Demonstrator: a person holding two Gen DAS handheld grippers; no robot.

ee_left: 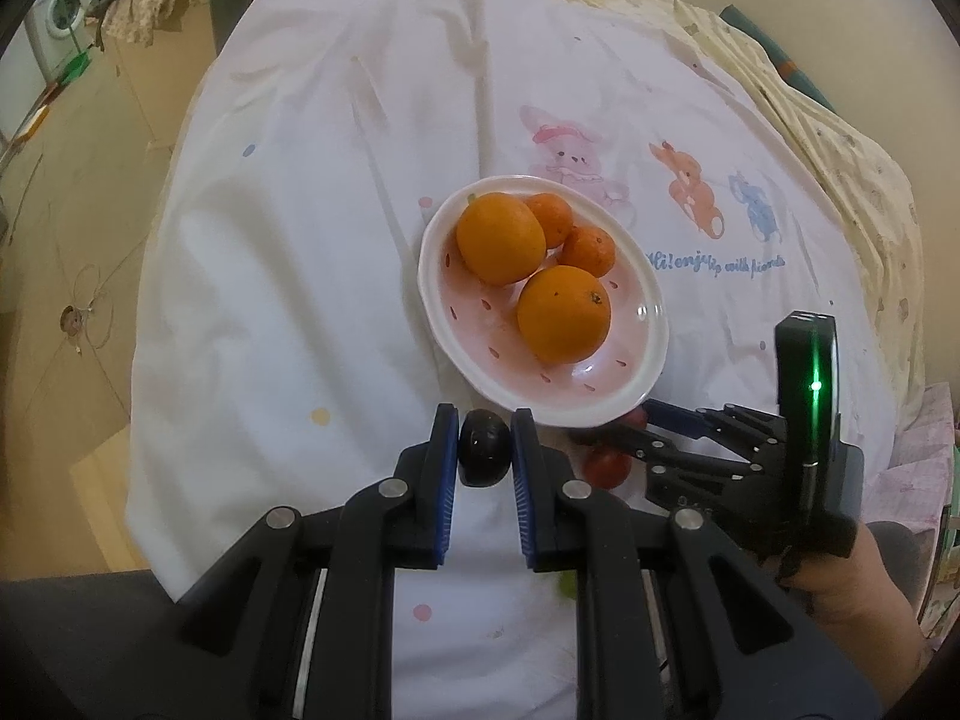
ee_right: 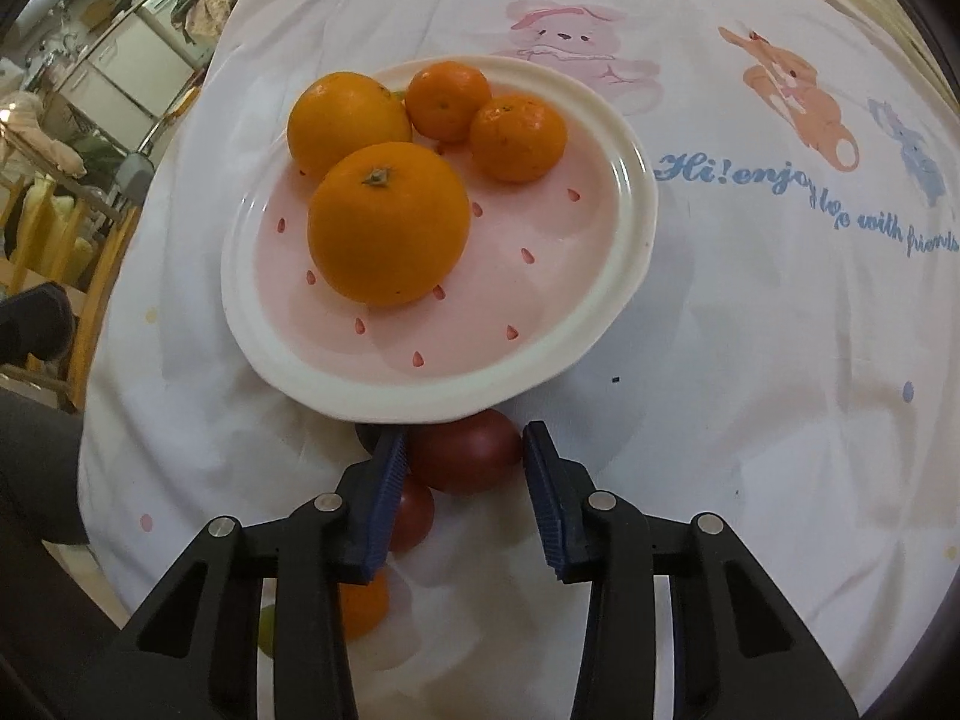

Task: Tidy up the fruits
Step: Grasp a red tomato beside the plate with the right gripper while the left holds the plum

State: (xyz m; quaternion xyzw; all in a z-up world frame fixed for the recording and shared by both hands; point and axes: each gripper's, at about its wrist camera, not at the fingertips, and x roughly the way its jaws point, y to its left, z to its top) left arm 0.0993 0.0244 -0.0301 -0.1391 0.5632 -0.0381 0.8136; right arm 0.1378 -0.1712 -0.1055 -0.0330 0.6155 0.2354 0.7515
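the cloth-covered surface carries everything, and the pink plate sits near the middle of it, toward my near edge. on the plate are two big oranges and two small mandarins, crowded at its far left side, with the near half bare.

my left tongs are clamped on a dark plum, pads pressed on both its sides, right at the plate's near rim. my right tongs stand apart around a red plum; the left pad looks to touch it, while the right pad stands just off its skin, so it isn't gripped yet. it lies on the cloth against the plate's near edge, partly under the rim's overhang.

what could go wrong, as i judge it: both tongs work the same crowded spot, so they could knock each other or tip the plate's rim, and the round oranges would roll. the red plum may squirt sideways if i close off-centre, into the smaller red fruit just left of my blue pad. the soft cloth could let fruit slide. an orange fruit and something greenish lie nearer me, half hidden under my right tongs.
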